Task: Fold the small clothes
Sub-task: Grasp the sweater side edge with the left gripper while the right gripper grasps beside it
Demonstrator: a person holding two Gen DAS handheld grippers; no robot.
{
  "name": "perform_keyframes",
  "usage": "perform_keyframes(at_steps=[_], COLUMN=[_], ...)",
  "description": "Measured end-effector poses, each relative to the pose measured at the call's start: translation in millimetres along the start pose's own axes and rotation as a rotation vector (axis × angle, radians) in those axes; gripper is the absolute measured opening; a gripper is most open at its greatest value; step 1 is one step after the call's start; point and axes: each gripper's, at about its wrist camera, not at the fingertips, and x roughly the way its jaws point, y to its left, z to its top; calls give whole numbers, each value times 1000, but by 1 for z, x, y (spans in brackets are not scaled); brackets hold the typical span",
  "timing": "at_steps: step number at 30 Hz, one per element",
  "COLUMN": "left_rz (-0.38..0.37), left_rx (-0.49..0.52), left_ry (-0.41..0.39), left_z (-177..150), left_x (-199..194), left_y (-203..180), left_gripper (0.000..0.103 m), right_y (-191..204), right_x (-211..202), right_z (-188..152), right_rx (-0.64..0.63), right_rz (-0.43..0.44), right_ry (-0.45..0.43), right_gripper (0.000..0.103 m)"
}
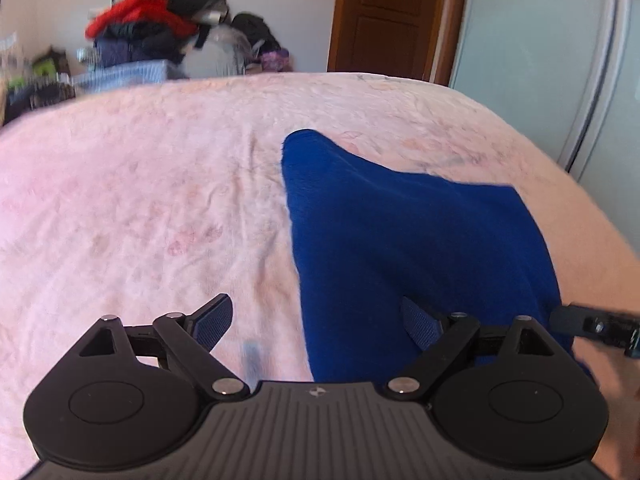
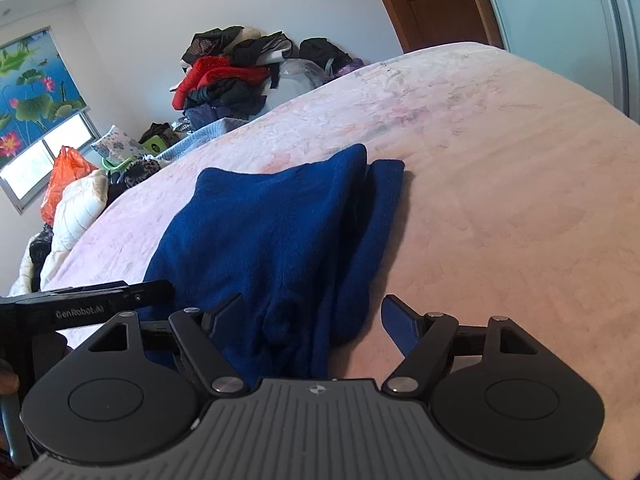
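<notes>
Blue garment (image 2: 272,240) lies folded between both spread-jawed grippers (image 1: 320,324) (image 2: 312,320) (one marked "GenRobot.AI").

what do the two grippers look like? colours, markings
Both match: left gripper and right gripper have matte black linkage arms with silver pivot pins, two round black discs, a ribbed grey body with a small white logo, and blue textured pads. White "GenRobot.AI" lettering shows on the left gripper's side in the right wrist view.
</notes>
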Motion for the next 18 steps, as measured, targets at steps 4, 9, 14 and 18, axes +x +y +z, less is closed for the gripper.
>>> perform_keyframes(at_steps=[4, 9, 14, 18], left_rz=[-127, -254, -316, -297], left_rx=[-156, -257, -265, -196], left_ry=[72, 111, 104, 88], left_z=[19, 34, 47, 45], left_x=[31, 64, 81, 80], left_y=[32, 46, 41, 28], left_gripper=[94, 94, 93, 53], right_y=[-15, -22, -15, -10], right_x=[25, 59, 86, 91], right_z=[17, 35, 50, 52], right_rx=[55, 105, 92, 57], right_rz=[86, 194, 211, 190], right_ry=[30, 32, 41, 37], right_gripper=[79, 78, 61, 36])
